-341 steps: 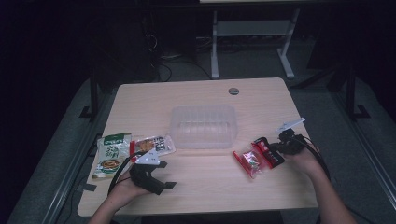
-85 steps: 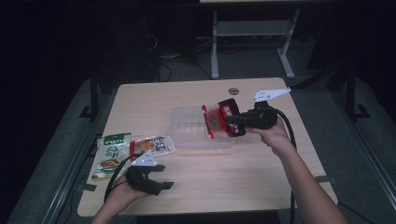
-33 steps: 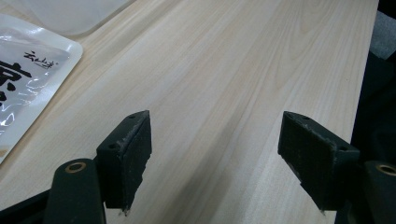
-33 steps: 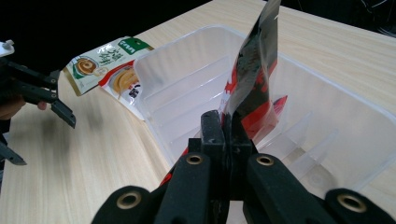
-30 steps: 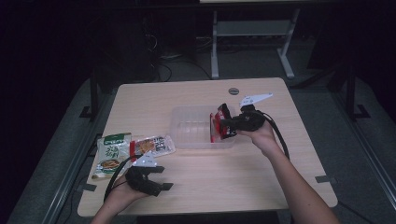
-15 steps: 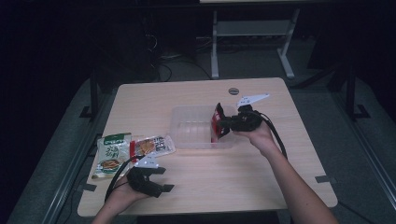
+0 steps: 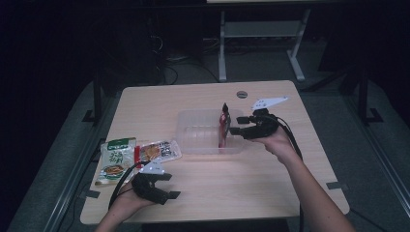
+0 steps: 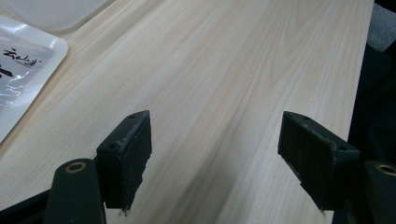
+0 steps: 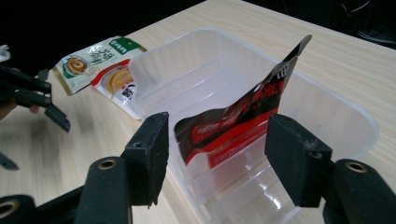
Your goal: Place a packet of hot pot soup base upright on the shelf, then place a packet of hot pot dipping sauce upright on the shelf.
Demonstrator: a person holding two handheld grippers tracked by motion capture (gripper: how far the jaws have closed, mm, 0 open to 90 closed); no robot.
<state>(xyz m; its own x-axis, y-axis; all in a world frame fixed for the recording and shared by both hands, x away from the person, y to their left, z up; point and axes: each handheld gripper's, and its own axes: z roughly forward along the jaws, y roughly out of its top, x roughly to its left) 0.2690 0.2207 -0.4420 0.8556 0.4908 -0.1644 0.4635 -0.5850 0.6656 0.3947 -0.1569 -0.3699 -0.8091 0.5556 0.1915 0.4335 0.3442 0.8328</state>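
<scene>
On the left, the left claw (image 7: 159, 186) rests on the worktop (image 7: 203, 96) with its jaws apart and empty, near the green packet (image 7: 114, 160) and orange packet (image 7: 155, 152). Further right, the red packet (image 7: 224, 126) stands on edge inside the clear tub (image 7: 193, 145). The right claw (image 7: 237, 125) has just been opening, its pads off the packet, so back it straight out to avoid snagging the upright packet, which looks ready to topple flat.

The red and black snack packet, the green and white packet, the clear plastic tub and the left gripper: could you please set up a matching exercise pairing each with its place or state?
Things:
1. red and black snack packet
2. green and white packet
3. clear plastic tub
4. left gripper

Places or states:
A. lying flat near the table's left edge
B. open over bare wood
C. standing on edge inside the container
D. mid-table, holding one packet

Pairs: 1-C, 2-A, 3-D, 4-B
</scene>
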